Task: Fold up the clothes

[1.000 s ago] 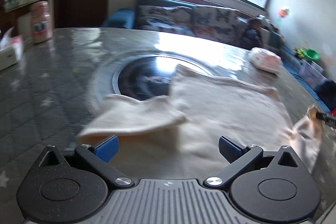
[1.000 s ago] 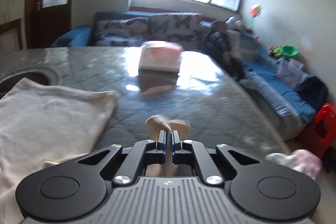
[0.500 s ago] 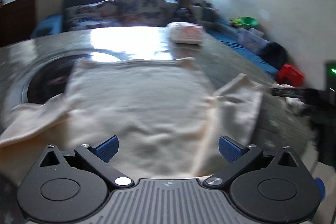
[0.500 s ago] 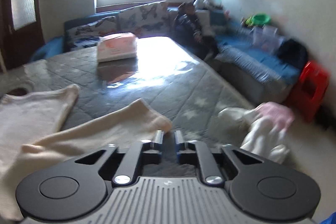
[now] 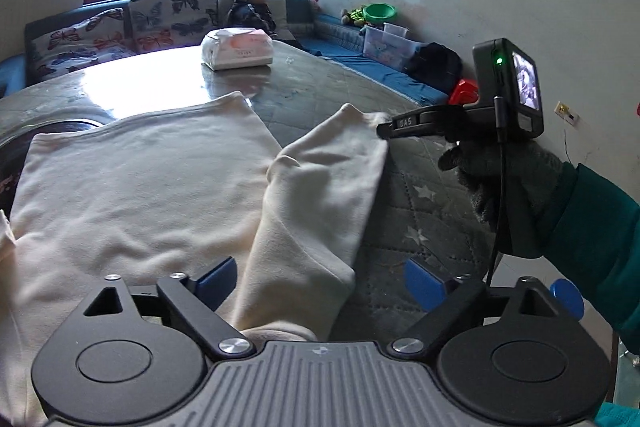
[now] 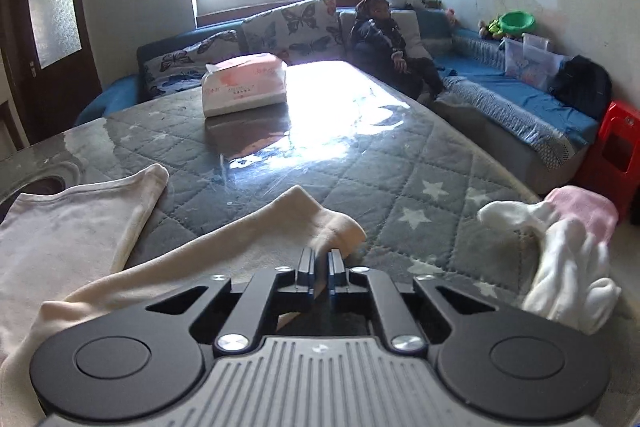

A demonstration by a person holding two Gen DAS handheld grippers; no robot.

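Note:
A cream long-sleeved top [image 5: 136, 183] lies flat on the grey quilted table [image 5: 416, 203]. Its right sleeve [image 5: 320, 195] stretches out to the right. My left gripper [image 5: 320, 275] is open and hovers low over the shoulder end of that sleeve, touching nothing. My right gripper [image 6: 320, 261] has its jaws nearly closed on the sleeve cuff [image 6: 340, 227], with a narrow gap between them; it also shows in the left wrist view [image 5: 386, 129] at the cuff. The top's hem [image 6: 80, 211] lies to the left in the right wrist view.
A tissue pack [image 5: 238, 49] sits at the table's far side. A pile of white and pink clothes [image 6: 560, 251] lies at the right table edge. A sofa with a child [image 6: 384, 39] and a red stool [image 6: 612, 155] stand beyond the table.
The left view has swung right from the dark round inset to the right sleeve. The right gripper pulled the cuff outward, laid the sleeve flat, and its jaws parted slightly.

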